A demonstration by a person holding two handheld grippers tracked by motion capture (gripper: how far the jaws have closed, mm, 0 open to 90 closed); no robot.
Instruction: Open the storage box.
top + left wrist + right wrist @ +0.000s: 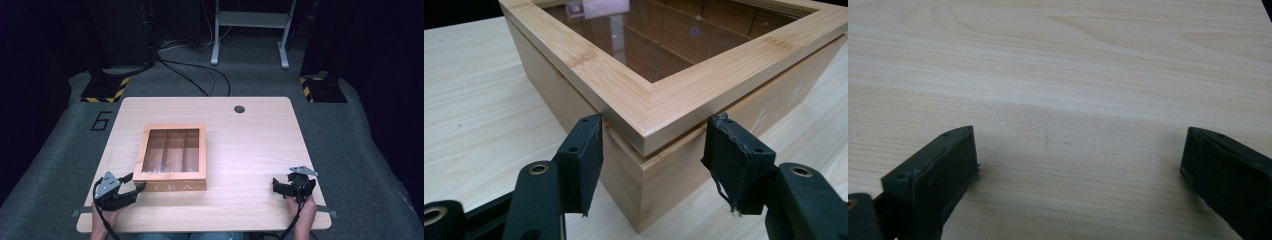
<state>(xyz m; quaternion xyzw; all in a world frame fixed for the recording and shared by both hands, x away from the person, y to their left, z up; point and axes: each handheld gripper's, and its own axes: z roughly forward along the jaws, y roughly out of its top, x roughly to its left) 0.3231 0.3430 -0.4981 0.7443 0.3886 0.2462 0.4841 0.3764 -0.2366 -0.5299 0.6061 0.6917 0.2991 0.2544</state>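
A bamboo tea box (pixel 175 186) with a glass-windowed lid sits shut on the left-centre of the light wooden table (pixel 250 145); dividers show through the glass. My left gripper (pixel 136 182) is at the box's front-left corner. In the left gripper view the box corner (pixel 599 75) lies between the jaws of my left gripper (pixel 656 125), which is open, its pads level with the lid seam and apart from the wood. My right gripper (pixel 275 186) rests near the table's front right, pointing left. It is open over bare tabletop (pixel 1058 60), with nothing between the jaws of the right gripper (pixel 1078 137).
A round cable hole (pixel 239 109) sits near the table's far edge. Beyond the table are grey carpet, black cables (pixel 200 75), a white frame's legs (pixel 250 30) and two yellow-black striped stand bases (pixel 105 90). Hands hold both grippers at the front edge.
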